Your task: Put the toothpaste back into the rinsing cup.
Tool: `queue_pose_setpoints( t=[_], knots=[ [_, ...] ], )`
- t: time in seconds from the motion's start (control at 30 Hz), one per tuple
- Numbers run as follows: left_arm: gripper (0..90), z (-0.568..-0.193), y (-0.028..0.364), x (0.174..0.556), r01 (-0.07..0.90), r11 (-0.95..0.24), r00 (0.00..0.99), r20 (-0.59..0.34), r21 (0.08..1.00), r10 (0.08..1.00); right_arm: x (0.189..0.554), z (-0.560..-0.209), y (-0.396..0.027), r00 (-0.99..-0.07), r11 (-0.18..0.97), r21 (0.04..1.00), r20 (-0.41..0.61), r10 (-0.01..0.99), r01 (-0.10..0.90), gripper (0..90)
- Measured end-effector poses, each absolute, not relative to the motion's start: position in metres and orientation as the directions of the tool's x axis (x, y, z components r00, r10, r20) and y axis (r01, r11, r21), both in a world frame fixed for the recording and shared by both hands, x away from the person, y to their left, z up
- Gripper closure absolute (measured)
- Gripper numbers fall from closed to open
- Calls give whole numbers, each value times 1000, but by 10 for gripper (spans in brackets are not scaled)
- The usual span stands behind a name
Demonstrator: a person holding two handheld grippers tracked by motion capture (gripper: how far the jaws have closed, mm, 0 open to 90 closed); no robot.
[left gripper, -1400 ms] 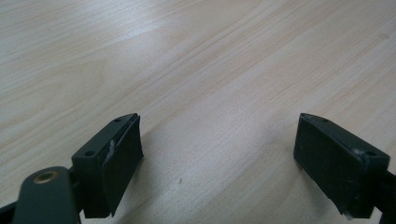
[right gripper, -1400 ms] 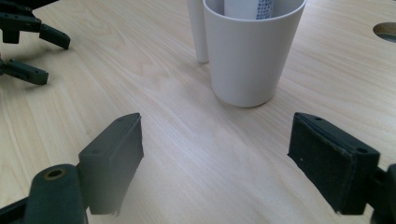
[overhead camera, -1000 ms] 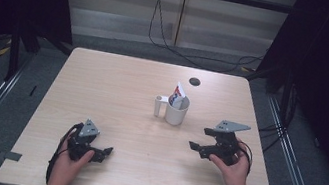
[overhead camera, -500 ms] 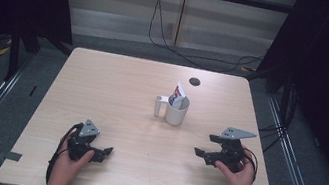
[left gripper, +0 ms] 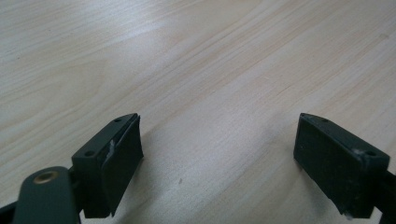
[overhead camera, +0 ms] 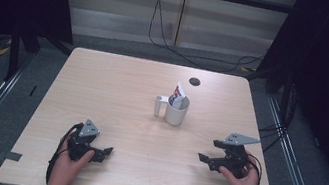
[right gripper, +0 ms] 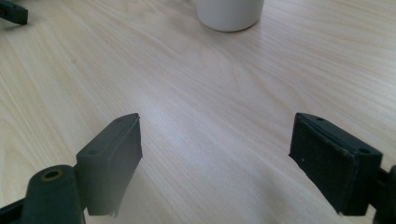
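A white cup (overhead camera: 176,110) stands near the middle of the wooden table (overhead camera: 117,89), with a red, white and blue packet (overhead camera: 178,95) sticking out of its top. A small white cylinder (overhead camera: 158,105) stands upright just left of the cup. My left gripper (overhead camera: 105,152) rests low at the front left, open, with bare wood between its jaws (left gripper: 217,154). At the front right my right gripper (overhead camera: 204,159) is open too, nothing between its jaws (right gripper: 215,154). The cup's base (right gripper: 229,14) shows ahead of it.
A small dark round spot (overhead camera: 194,81) lies on the table towards the far edge. Cables run along the floor behind the table. Metal rails flank the table on both sides. Dark curtains stand at the left and right.
My right gripper has drawn back from the cup towards the front right of the table and lowered. The left gripper has stayed where it was.
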State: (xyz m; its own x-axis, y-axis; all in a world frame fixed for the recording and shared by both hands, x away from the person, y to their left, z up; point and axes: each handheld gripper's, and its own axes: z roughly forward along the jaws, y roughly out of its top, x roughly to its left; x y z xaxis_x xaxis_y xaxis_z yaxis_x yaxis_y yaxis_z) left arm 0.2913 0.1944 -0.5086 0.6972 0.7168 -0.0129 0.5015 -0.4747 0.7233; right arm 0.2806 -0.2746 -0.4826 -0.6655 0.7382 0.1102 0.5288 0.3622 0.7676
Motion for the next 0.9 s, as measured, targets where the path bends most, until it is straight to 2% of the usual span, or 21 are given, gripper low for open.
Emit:
queue_pose_setpoints(
  t=[0.9],
  knots=[
    [151, -509, 194, 291, 502, -474, 695, -11, 723, 719, 264, -499, -292, -645, 377, 749, 86, 760, 545, 153]
  ],
)
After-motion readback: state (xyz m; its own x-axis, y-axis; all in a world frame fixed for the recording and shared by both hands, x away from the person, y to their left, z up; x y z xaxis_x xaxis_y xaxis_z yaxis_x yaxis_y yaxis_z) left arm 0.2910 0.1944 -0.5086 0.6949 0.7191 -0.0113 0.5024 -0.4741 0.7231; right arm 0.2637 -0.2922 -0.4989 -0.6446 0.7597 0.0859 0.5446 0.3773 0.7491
